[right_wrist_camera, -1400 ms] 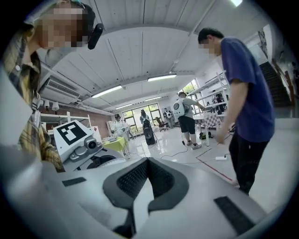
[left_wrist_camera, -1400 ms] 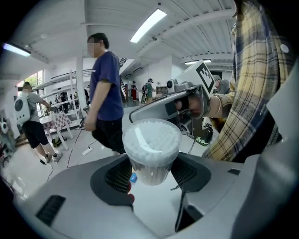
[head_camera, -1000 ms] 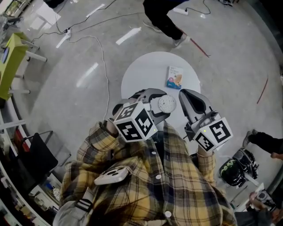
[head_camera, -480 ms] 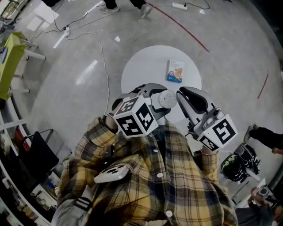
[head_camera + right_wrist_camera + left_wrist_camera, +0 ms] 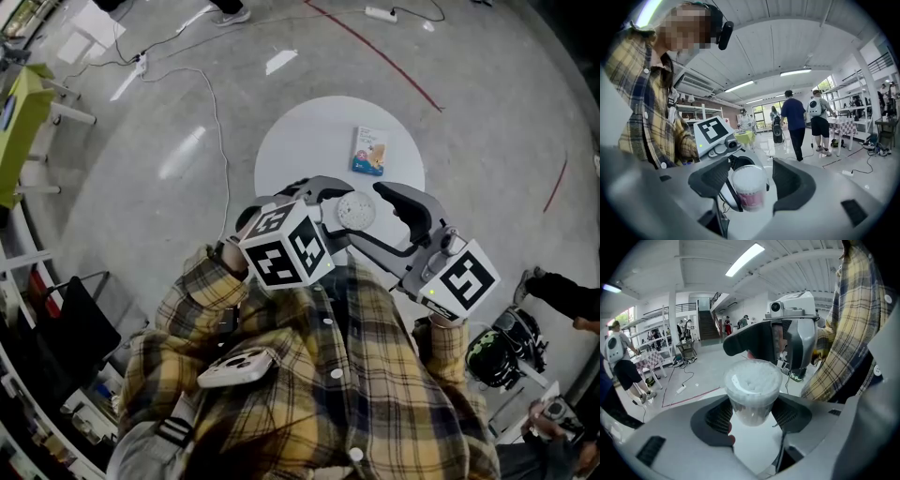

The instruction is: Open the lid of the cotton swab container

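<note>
Your left gripper [image 5: 333,214] has the cotton swab container [image 5: 356,211], and your right gripper [image 5: 389,225] is spread around it.
Head view: the container sits above the near edge of the round white table [image 5: 300,150], where a small packet [image 5: 369,151] lies well apart. Left gripper view: your jaws clamp the container's sides, its top facing up. Right gripper view: your jaws stand apart with the container between them, the right pad clear of it.

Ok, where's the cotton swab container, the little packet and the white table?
cotton swab container [image 5: 752,409], left gripper view, on its clear side wall.
little packet [image 5: 370,151], head view, middle of its front.
white table [image 5: 300,141], head view, bare top left of the packet.
</note>
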`<state>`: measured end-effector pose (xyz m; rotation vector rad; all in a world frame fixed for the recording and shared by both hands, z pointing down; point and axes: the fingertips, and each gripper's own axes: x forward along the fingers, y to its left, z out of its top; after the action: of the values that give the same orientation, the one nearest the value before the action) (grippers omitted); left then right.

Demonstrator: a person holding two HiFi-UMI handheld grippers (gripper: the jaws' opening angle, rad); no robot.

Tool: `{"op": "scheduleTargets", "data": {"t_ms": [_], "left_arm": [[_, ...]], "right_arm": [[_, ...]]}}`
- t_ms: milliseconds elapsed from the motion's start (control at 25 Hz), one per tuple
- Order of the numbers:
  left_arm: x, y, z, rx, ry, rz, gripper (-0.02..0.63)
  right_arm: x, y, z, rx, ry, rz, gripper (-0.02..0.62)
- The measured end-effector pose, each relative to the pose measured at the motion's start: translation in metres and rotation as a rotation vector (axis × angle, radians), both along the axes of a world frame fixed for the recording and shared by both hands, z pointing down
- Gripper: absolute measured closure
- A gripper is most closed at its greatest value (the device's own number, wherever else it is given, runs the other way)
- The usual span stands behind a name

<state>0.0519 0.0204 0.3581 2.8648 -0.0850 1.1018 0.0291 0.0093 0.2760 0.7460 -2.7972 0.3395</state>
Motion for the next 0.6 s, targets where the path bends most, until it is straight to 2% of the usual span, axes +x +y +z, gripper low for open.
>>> {"op": "scheduleTargets", "data": {"t_ms": [160,600], "left_arm": [[-0.001,0.001,-0.001,-0.003,-0.002,0.005,0.334],[-0.004,0.003,-0.006,-0.049,0.019,0.007,0.334]], "right_arm": [[-0.005,0.002,0.007,-0.007,0.048,-0.053,0.293],[-0.02,-0.001,0.019,-0.015,0.06,-0.109,0.294]]}}
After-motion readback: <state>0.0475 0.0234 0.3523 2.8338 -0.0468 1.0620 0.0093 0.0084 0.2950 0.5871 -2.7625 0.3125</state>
